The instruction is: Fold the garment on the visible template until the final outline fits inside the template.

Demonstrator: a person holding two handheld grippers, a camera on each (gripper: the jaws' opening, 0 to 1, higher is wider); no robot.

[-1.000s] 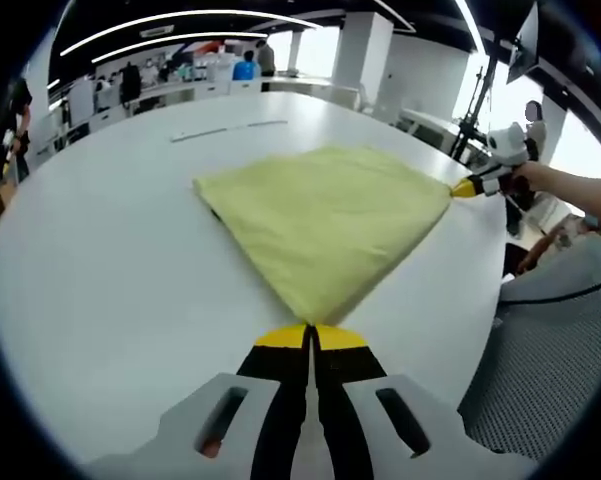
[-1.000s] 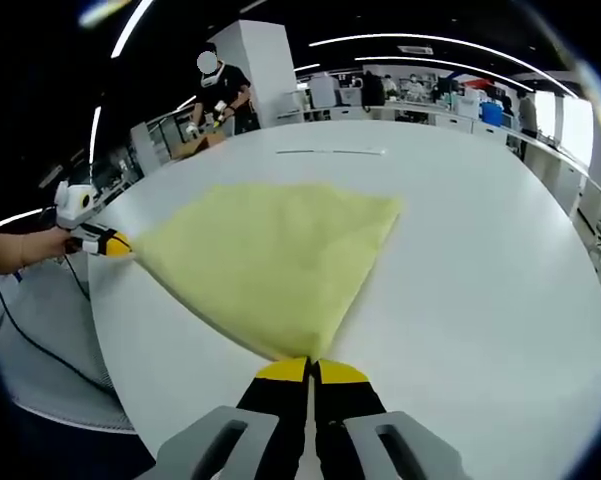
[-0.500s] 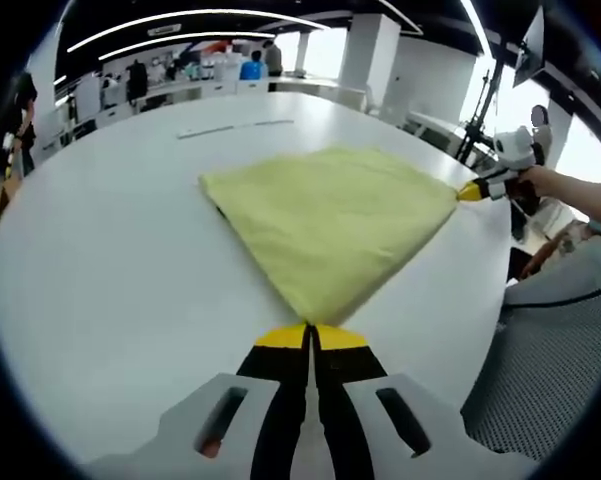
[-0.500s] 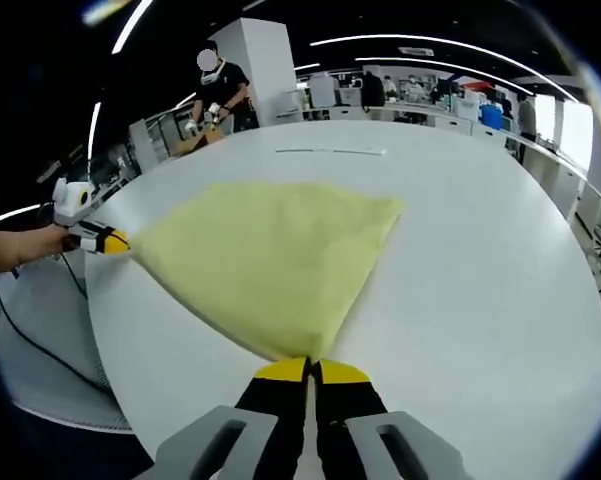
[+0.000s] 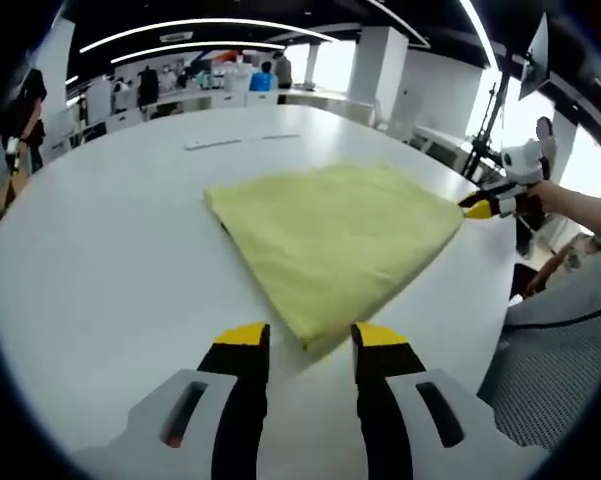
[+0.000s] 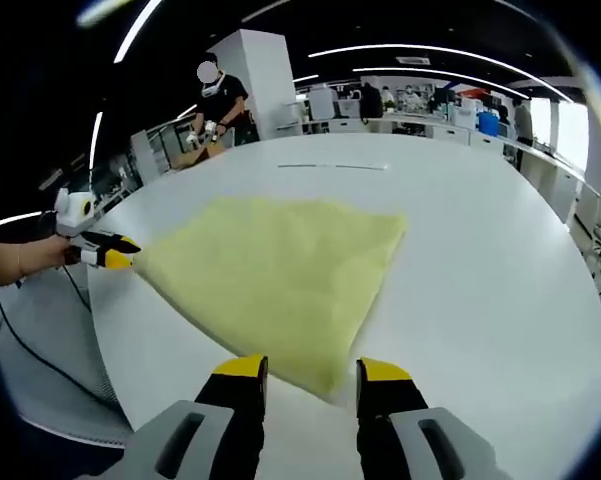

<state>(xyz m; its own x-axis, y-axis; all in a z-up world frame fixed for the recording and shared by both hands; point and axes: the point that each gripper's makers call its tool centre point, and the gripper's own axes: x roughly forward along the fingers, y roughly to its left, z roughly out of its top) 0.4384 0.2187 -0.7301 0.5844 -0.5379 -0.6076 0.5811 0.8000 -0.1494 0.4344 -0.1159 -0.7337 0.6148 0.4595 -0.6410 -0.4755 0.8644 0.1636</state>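
Observation:
A yellow garment [image 5: 335,235], folded into a flat wedge shape, lies on the white table [image 5: 100,260]. My left gripper [image 5: 310,338] stands open, and the garment's near corner rests on the table between its yellow-tipped jaws, untouched by either. In the right gripper view the same garment [image 6: 280,260] spreads ahead, and my right gripper [image 6: 313,372] is open with another corner just in front of its jaws. Each gripper shows in the other's view at a corner of the cloth: the right gripper [image 5: 472,208] and the left gripper [image 6: 122,253], which is held in a person's hand.
Thin grey line marks [image 5: 242,141] [image 6: 330,166] lie on the table beyond the garment. The table edge [image 5: 485,300] runs close to the right, with a cable and grey floor past it. A person [image 6: 220,95] and desks stand in the background.
Both grippers have opened and let go of the garment's corners, which now lie on the table. Both views have pulled back slightly.

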